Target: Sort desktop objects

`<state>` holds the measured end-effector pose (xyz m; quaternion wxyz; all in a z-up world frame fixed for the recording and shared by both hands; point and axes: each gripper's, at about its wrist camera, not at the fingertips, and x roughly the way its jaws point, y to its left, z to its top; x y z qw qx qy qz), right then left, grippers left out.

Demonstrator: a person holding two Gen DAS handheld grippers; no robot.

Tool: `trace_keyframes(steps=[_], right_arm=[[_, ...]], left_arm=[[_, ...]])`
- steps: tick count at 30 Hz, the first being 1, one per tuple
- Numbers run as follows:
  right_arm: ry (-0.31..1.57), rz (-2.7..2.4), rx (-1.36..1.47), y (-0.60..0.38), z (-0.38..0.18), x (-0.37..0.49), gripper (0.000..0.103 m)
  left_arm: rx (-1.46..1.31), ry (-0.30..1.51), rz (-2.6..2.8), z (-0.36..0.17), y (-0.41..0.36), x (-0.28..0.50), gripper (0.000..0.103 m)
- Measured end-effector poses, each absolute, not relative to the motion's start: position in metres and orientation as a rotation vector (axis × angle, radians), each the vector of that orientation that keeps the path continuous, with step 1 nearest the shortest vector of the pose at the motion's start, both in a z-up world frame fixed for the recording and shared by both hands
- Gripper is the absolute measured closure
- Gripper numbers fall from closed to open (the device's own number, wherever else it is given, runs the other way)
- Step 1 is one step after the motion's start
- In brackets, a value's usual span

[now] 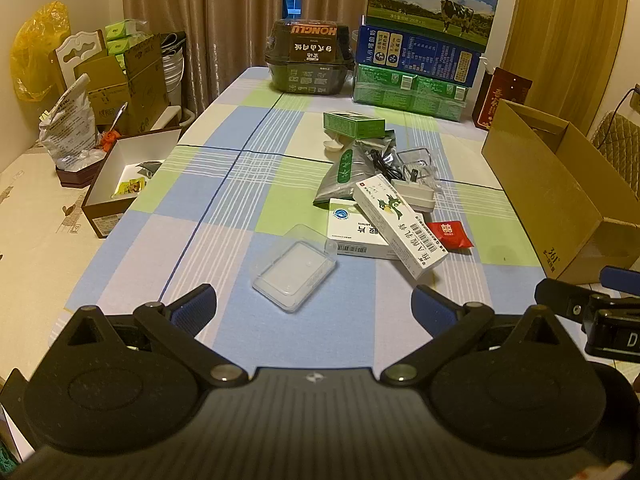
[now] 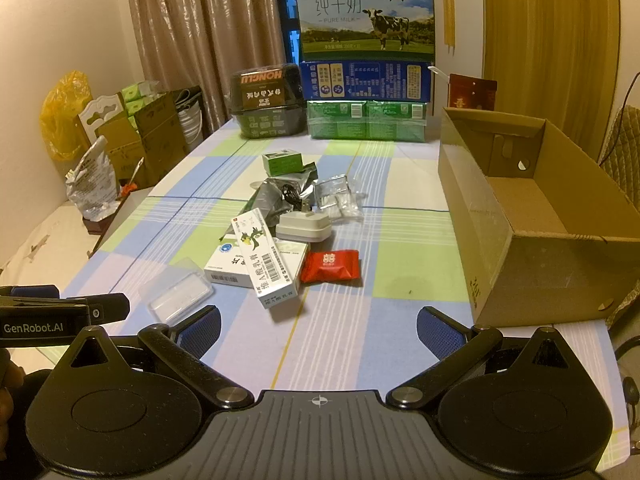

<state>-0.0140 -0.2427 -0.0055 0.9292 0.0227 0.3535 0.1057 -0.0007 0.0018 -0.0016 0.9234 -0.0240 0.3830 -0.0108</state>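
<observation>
Looks like sorting hasn't started: both the left claw (image 1: 314,308) and right claw (image 2: 319,326) are hanging wide open and empty over the worktop (image 2: 400,184). The pile (image 2: 280,240) is sitting mid-frame, the empty carton (image 2: 516,272) at right. I'm guessing the next move calls for reaching forward to the clear case (image 1: 294,274) or red packet (image 2: 331,266).

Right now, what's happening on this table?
A person holds the left gripper and right gripper over a checked tablecloth, both open and empty. Nothing looks sorted yet: a clear plastic case, two white medicine boxes, a red candy packet, a white charger and foil pouches sit in a central pile. The open cardboard box on the right looks empty.
</observation>
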Motion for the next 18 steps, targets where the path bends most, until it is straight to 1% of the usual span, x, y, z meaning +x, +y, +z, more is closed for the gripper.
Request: trace_keyframes(steps=[18], right_arm=[[0.726, 0.217, 0.039, -0.2405, -0.0074, -0.0146, 0.002]], left_arm=[[-0.051, 0.787, -0.023, -0.0012, 0.0020, -0.0003, 0.001]])
